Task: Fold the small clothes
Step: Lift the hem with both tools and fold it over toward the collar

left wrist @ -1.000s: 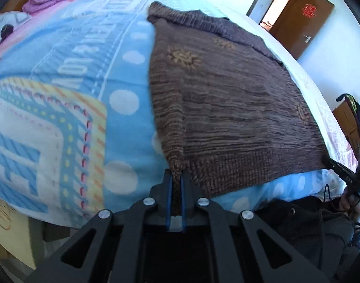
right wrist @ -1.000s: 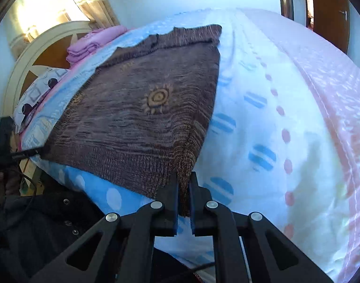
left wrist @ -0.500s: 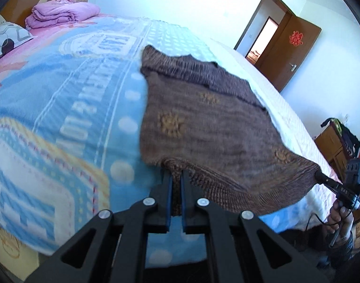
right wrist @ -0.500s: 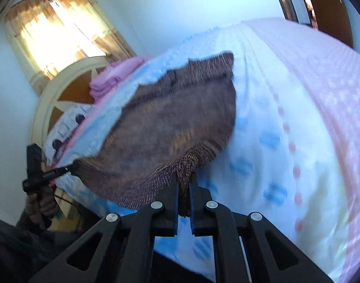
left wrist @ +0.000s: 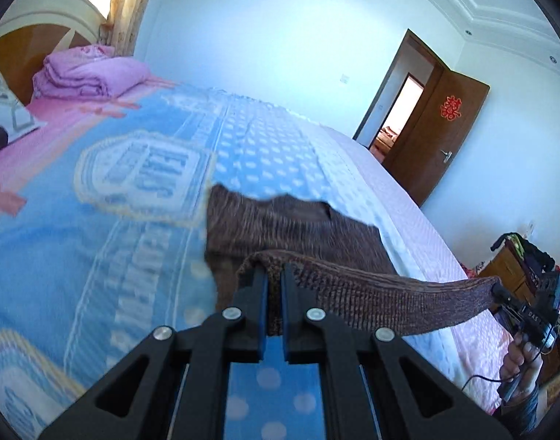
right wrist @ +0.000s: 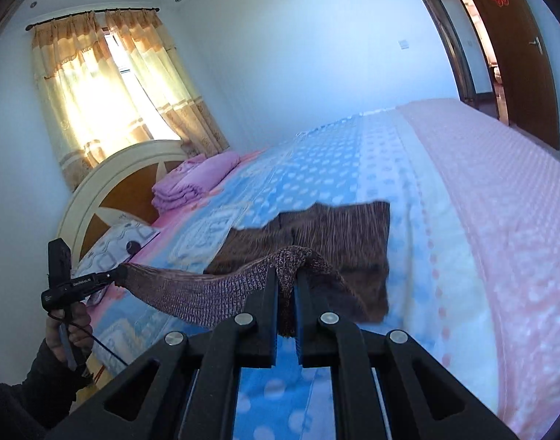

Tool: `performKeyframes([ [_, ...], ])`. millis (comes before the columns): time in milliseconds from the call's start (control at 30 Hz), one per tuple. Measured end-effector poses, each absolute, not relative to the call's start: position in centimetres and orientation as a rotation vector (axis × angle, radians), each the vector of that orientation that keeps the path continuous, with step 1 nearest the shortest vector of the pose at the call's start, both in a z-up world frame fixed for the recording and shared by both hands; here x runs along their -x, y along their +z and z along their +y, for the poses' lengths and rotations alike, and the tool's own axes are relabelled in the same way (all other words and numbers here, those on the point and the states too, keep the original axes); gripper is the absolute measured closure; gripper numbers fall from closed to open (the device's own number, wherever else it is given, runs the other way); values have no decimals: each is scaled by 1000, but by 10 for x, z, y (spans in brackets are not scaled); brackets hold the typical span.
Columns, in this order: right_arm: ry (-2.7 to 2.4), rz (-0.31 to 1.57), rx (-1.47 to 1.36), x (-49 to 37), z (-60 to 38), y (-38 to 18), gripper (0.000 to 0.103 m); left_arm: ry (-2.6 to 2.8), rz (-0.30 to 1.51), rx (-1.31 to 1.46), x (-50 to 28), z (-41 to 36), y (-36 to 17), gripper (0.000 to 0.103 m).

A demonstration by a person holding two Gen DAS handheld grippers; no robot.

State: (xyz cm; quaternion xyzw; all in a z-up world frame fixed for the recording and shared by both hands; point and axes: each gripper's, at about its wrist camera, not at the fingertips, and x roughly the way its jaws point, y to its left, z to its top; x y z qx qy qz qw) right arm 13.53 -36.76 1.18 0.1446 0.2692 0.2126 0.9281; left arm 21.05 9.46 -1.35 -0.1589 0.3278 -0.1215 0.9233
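A brown knitted sweater [left wrist: 302, 227] lies on the bed, its far part flat on the blue blanket; it also shows in the right wrist view [right wrist: 338, 231]. My left gripper [left wrist: 273, 278] is shut on one hem corner and holds it raised above the bed. My right gripper [right wrist: 286, 278] is shut on the other hem corner, also raised. The ribbed hem [left wrist: 390, 293] hangs stretched in the air between the two grippers. The right gripper shows at the right of the left wrist view [left wrist: 500, 293], the left gripper at the left of the right wrist view [right wrist: 115, 275].
The bed has a blue dotted blanket [left wrist: 96, 220] and a pink cover [right wrist: 500, 183]. A folded purple quilt [left wrist: 85, 73] and a pillow [right wrist: 111, 245] lie by the headboard [right wrist: 118, 187]. A brown door [left wrist: 437, 128] stands open beyond the bed.
Both grippers have lifted the hem off the bed and carried it forward toward the sweater's far end. The near half of the sweater now hangs in the air.
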Motion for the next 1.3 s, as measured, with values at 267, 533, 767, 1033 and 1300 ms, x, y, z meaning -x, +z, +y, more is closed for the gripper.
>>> performKeyframes([
  [267, 418, 534, -276, -181, -370, 32, 96, -243, 651, 307, -261, 90, 2, 97],
  [533, 375, 554, -279, -232, -374, 29, 96, -243, 645, 291, -310, 80, 6, 97],
  [767, 343, 620, -289, -282, -376, 5, 96, -209, 708, 299, -354, 78, -26, 97],
  [1033, 302, 707, -292, -342, -372, -31, 96, -176, 797, 298, -416, 74, -69, 97],
  [1300, 184, 889, -199, -420, -364, -90, 79, 104, 924, 114, -471, 72, -140, 92],
])
